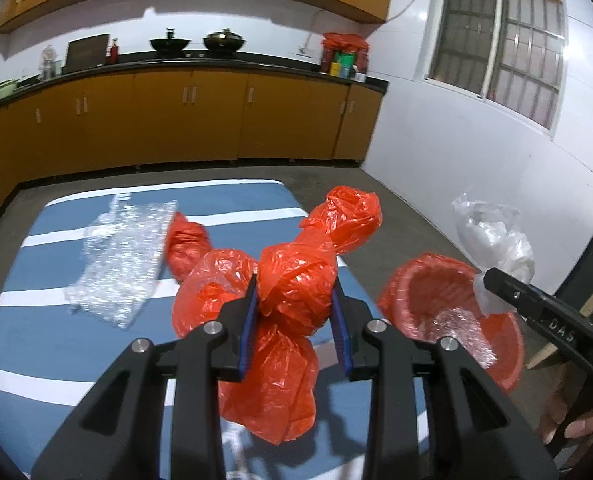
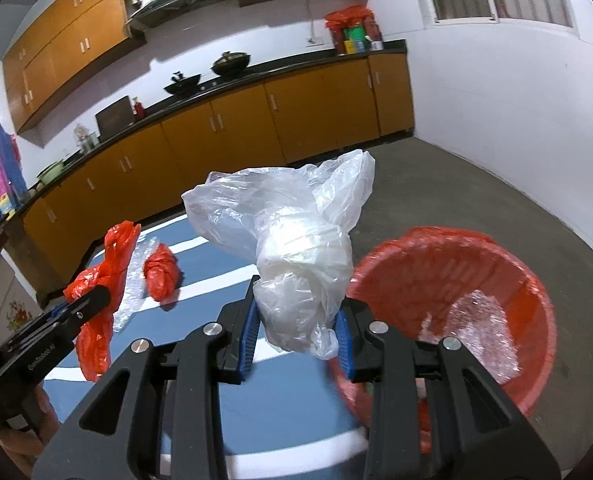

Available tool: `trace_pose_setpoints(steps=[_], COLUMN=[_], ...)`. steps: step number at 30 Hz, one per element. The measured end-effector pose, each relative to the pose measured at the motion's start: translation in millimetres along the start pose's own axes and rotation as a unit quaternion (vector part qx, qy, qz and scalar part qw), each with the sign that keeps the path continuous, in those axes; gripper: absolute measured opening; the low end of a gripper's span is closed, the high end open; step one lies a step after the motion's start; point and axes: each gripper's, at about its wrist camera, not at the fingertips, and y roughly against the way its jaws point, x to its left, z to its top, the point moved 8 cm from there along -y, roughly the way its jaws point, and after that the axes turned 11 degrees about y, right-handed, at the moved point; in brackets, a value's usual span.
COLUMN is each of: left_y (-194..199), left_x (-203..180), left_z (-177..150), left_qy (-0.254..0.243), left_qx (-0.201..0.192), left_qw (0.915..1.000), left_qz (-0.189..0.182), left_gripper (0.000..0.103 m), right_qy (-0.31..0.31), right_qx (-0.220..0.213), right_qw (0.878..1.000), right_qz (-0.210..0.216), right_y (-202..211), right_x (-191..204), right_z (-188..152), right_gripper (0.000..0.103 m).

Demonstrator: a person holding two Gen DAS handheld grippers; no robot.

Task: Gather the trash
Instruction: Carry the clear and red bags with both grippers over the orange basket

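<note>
My left gripper is shut on a knotted red plastic bag, held above the blue striped table. My right gripper is shut on a crumpled white plastic bag, held beside the rim of a red bin lined with red plastic; clear wrap lies inside it. In the left wrist view the bin is to the right, off the table edge, with the white bag above it. A second red bag and clear bubble wrap lie on the table.
Orange kitchen cabinets with a dark counter run along the far wall, holding woks and a red bag of items. Grey floor and a white wall with a barred window are to the right.
</note>
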Motion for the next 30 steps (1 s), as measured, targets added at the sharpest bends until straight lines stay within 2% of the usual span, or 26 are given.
trace_pose_setpoints(steps=[9, 16, 22, 30], left_y=[-11.6, -25.7, -36.4, -57.2], left_x=[-49.6, -94.8, -132.3, -167.9], left_z=[-18.6, -30.9, -40.1, -43.7], left_qy=[-0.025, -0.041, -0.059, -0.07], left_qx=[0.026, 0.049, 0.062, 0.081], left_qw=[0.9983, 0.9935, 0.9876, 0.9813], left_qz=[-0.047, -0.094, -0.131, -0.16], left_gripper=[0.032, 0.032, 0.032, 0.032], right_qy=[-0.041, -0.064, -0.077, -0.095], right_qx=[0.001, -0.014, -0.019, -0.014], right_qw=[0.998, 0.995, 0.992, 0.99], right_qz=[-0.045, -0.08, -0.097, -0.106], right_y=[18.0, 36.3, 44.0, 43.4], right_x=[-54.4, -89.4, -112.0, -129.5], right_z=[-15.8, -16.6, -17.6, -25.8], right_gripper=[0.034, 0.034, 0.034, 0.034])
